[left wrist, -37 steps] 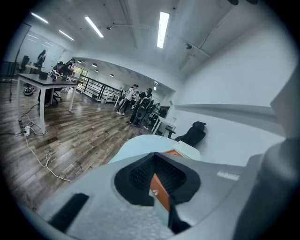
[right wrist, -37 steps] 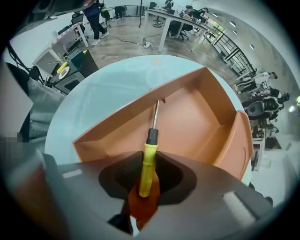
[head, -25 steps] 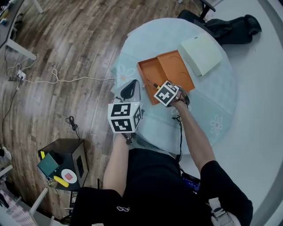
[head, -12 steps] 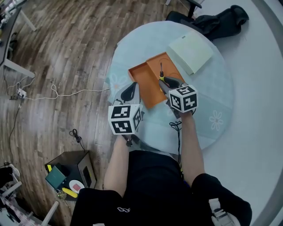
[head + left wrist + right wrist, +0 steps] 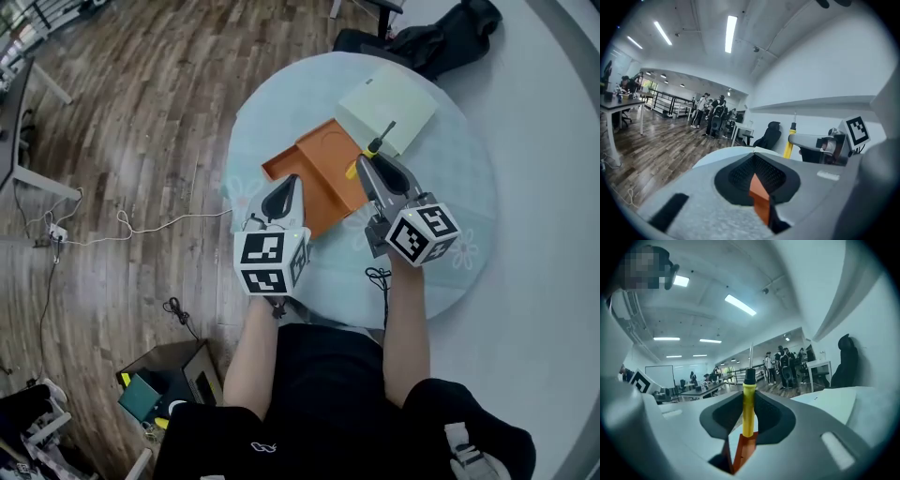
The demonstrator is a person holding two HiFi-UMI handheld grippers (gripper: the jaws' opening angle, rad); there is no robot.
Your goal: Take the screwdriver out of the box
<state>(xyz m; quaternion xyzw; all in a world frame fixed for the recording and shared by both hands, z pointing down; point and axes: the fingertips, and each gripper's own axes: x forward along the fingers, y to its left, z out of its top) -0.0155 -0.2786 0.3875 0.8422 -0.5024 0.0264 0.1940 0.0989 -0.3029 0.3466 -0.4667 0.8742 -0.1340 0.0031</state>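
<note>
Two grippers are up over a round table (image 5: pixel 469 150) with a pale blue cloth. The right gripper (image 5: pixel 367 167) has its jaws squeezed on the yellow handle of the screwdriver (image 5: pixel 375 146), so the tool is out of the box and held in the air. In the head view the screwdriver sits at about 1 o'clock from the orange box (image 5: pixel 323 155). Its thin metal tip points to 1 o'clock too, over the edge of a pale flat box (image 5: pixel 389 103). In the right gripper view the handle stands straight up between the dark pads, with a black collar and the metal rod on top. The left gripper (image 5: pixel 289 184) is at the 7 o'clock side of the orange box. Its jaws are pressed together with nothing between them, and a bit of orange shows through the thin slit under the pads. The orange box lies open on the table, with two shallow halves side by side. A black coat (image 5: pixel 441 37) lies past the table at 12 o'clock. Some people (image 5: pixel 710 110) stand far off in the room.
</note>
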